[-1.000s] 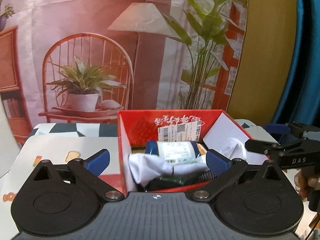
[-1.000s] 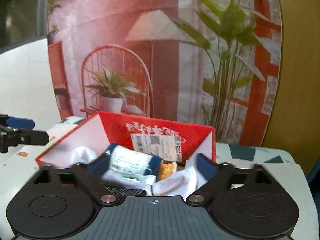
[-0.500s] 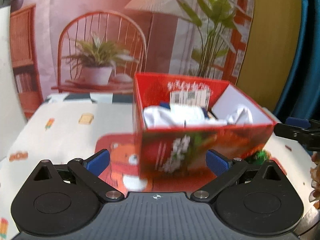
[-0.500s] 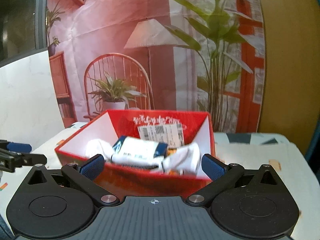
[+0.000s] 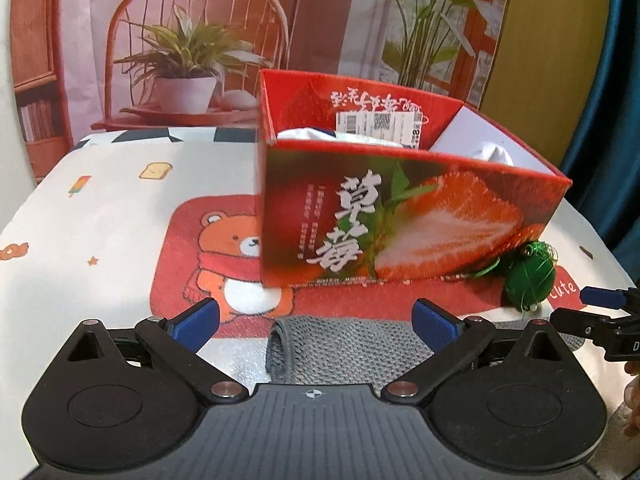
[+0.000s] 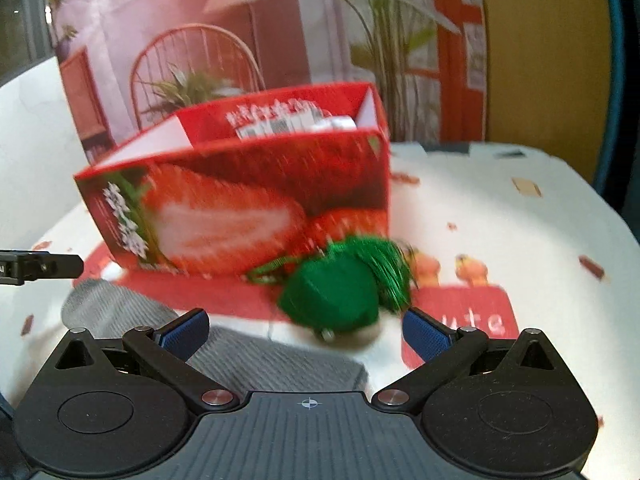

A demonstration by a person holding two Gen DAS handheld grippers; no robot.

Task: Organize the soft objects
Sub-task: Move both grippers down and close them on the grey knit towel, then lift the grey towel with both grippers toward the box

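A red strawberry-print box (image 5: 400, 220) (image 6: 248, 204) stands on the table, with white cloth (image 5: 304, 134) showing over its rim. In front of it lies a grey knitted cloth (image 5: 352, 344) (image 6: 256, 360), flat on the table. A green tasselled pouch (image 5: 528, 276) (image 6: 336, 292) rests at the box's right front corner. My left gripper (image 5: 316, 320) is open, low over the grey cloth. My right gripper (image 6: 306, 330) is open too, just short of the green pouch. Neither holds anything.
A white tablecloth with a red bear-print mat (image 5: 224, 248) covers the table. A printed backdrop of a chair and plants (image 5: 192, 52) hangs behind. The right gripper's tip (image 5: 600, 312) shows at the left wrist view's right edge.
Both grippers have pulled back and dropped from above the box opening to table height in front of it. The grey cloth and green pouch have come into view.
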